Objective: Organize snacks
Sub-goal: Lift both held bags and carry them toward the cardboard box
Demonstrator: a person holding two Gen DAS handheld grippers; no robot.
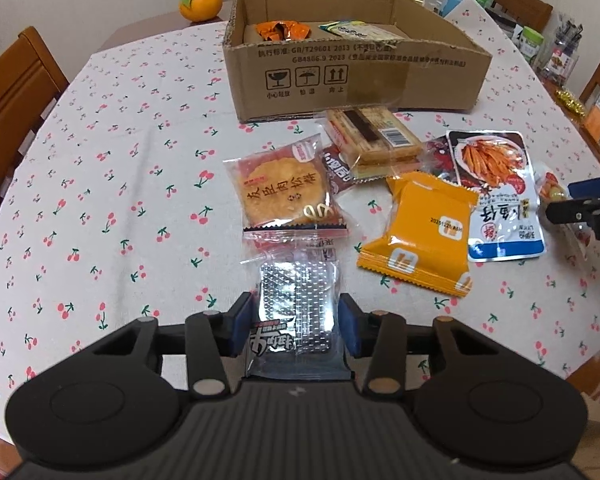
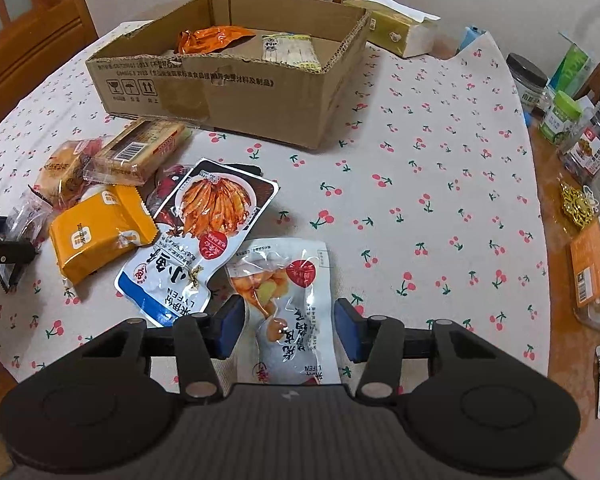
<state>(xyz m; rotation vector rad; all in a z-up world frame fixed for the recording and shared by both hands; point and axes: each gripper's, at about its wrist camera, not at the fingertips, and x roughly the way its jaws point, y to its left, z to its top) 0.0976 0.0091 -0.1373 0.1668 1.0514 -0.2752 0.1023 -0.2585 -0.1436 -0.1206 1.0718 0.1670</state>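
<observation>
A cardboard box stands at the far side of the table and holds an orange packet and a pale packet. Loose snacks lie in front of it: a round biscuit pack, a wafer pack, a yellow pack and a fish snack pouch. My left gripper straddles a clear silver-lined packet, jaws close beside it. My right gripper is open around a white chicken-feet pouch lying on the cloth.
An orange fruit sits behind the box on the left. A tissue box stands behind the box, and jars and packets crowd the table's right edge. Wooden chairs surround the table.
</observation>
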